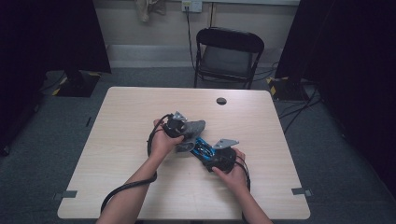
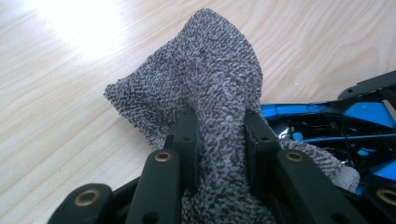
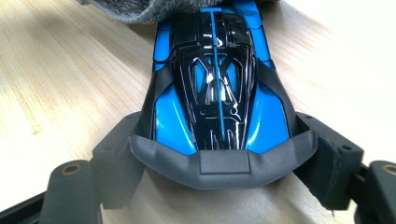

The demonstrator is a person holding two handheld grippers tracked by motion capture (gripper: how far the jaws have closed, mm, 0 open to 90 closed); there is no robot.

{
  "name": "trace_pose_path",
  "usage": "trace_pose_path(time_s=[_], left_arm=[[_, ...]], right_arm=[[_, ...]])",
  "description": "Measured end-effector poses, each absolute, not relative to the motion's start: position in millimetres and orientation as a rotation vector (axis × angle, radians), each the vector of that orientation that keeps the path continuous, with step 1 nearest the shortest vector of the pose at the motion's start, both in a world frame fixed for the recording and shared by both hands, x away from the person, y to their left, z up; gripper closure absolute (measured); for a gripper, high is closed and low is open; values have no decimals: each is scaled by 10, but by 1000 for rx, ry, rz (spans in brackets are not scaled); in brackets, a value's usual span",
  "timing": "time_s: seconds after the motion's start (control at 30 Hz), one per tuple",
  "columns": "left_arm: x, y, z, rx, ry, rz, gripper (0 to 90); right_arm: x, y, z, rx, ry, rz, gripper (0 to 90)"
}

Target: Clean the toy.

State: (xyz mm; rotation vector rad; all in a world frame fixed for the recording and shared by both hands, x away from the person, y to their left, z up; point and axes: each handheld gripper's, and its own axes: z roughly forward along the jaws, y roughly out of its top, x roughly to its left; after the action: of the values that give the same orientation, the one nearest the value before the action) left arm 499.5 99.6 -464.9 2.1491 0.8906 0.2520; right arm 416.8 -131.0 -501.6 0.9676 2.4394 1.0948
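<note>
We hold the cloth pinched in the left tool, both jaws pressed hard into a bunched fold. The right tool clamps the rear of the toy car, one jaw on each flank. The car rests near the middle of the surface, and the cloth lies over its far end.

Hazards, as we judge them:
- Slippage. The car's body is glossy, and the right jaws grip only its tail. Firm wiping pressure could twist it out of the grip.
- Snagging. The looped weave may catch on the car's wing or open bodywork, dragging the car sideways.
- Loss of the cloth. Only a narrow fold is clamped, so a strong pull could draw it free.

Markings: we can read no brand, label or writing on the car, cloth or tools.
</note>
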Motion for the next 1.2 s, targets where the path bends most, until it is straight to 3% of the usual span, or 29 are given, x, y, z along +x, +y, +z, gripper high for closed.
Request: trace_pose_path(time_s=[0.43,0.77,1.2], left_arm=[[4949,1172,-4580,2110,921,231,711],[4632,929,-4418,2085,770,128,710],[4390,515,-4511,2150,653,23,709]], right_arm=[[4168,-1310,-5017,967,2439,1096,241],[4168,-1309,-5016,970,2438,1096,240],[4168,-1310,-5017,967,2438,1095,241]])
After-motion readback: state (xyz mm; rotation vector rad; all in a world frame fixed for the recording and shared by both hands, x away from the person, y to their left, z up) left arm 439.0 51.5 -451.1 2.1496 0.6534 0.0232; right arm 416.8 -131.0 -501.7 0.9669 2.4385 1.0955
